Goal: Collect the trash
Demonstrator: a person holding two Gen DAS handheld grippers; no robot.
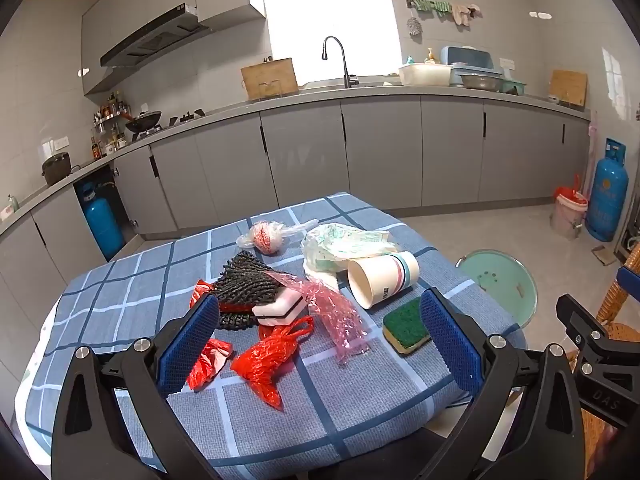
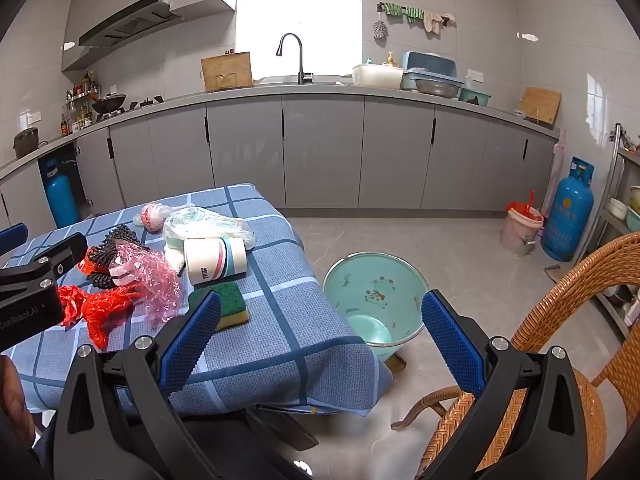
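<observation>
Sponge point(image 1: 405, 326) & cup point(image 1: 382, 278) amid bags; bucket point(image 2: 374, 300) beside table.

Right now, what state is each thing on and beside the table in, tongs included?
Left tongs: open, empty.
Right tongs: open, empty.
Paper cup: on its side, mouth toward the camera.
Red plastic bag: crumpled, on the table.
Pink bubble wrap: crumpled, draped over the white sponge.
Green sponge: flat, green side up.
Teal bucket: upright on the floor, looks empty.
</observation>
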